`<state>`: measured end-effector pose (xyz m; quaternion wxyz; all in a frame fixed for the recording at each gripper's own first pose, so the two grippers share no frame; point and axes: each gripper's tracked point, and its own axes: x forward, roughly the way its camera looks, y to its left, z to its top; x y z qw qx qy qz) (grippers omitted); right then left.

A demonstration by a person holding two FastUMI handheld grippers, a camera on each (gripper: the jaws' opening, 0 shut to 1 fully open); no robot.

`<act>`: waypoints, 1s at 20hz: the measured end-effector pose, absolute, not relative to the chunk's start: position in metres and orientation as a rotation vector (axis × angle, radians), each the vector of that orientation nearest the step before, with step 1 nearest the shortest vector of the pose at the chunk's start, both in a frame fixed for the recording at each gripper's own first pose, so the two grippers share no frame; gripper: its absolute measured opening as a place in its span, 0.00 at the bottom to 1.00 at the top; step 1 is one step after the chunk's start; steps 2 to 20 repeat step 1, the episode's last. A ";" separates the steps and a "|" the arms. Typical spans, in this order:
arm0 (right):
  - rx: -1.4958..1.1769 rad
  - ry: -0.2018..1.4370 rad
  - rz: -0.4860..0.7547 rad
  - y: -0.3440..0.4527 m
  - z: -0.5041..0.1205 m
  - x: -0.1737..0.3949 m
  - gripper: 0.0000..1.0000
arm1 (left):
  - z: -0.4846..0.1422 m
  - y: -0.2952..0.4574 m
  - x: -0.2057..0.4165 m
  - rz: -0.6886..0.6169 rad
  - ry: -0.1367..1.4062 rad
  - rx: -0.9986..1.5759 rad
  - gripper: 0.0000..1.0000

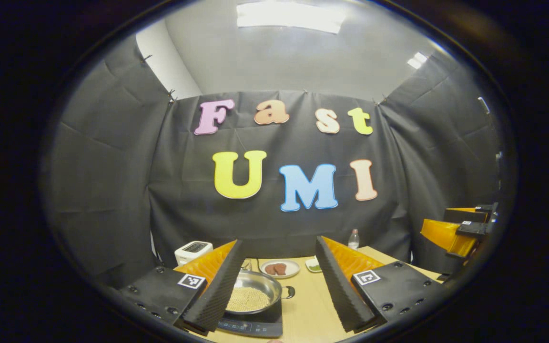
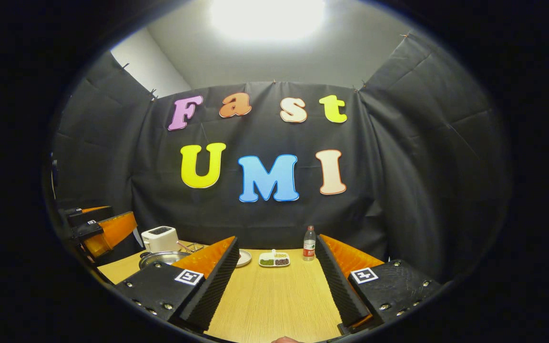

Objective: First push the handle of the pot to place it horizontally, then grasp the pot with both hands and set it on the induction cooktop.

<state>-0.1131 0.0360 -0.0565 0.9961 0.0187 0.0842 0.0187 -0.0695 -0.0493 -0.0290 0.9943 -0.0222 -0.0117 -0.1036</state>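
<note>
Both tongs, the left tongs (image 1: pixel 279 290) and the right tongs (image 2: pixel 277 286), are held wide apart above the wooden worktop (image 2: pixel 274 300), gripping nothing. On the induction cooktop (image 1: pixel 255 325) at the near left of the worktop, the pot (image 1: pixel 250 296) is seen sitting, filled with pale grains, its dark handle (image 1: pixel 289 291) pointing right. Farther back, a white toaster (image 2: pixel 160 239), a plate (image 1: pixel 279 268) and a bottle (image 2: pixel 309 244) are seen.

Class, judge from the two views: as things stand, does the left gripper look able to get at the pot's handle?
Probably yes. The left gripper is open, and the pot on the induction cooktop lies just ahead between its fingers. The handle sticks out to the side over bare table, with nothing in front of it.
</note>
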 end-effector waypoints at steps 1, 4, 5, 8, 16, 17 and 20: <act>0.038 0.166 0.039 0.037 -0.056 -0.114 0.97 | -0.029 -0.048 -0.070 -0.207 -0.023 -0.042 0.97; 0.038 0.166 0.039 0.037 -0.056 -0.114 0.97 | -0.029 -0.048 -0.070 -0.207 -0.023 -0.042 0.97; 0.038 0.166 0.039 0.037 -0.056 -0.114 0.97 | -0.029 -0.048 -0.070 -0.207 -0.023 -0.042 0.97; 0.038 0.166 0.039 0.037 -0.056 -0.114 0.97 | -0.029 -0.048 -0.070 -0.207 -0.023 -0.042 0.97; 0.038 0.166 0.039 0.037 -0.056 -0.114 0.97 | -0.029 -0.048 -0.070 -0.207 -0.023 -0.042 0.97; 0.038 0.166 0.039 0.037 -0.056 -0.114 0.97 | -0.029 -0.048 -0.070 -0.207 -0.023 -0.042 0.97; 0.038 0.166 0.039 0.037 -0.056 -0.114 0.97 | -0.029 -0.048 -0.070 -0.207 -0.023 -0.042 0.97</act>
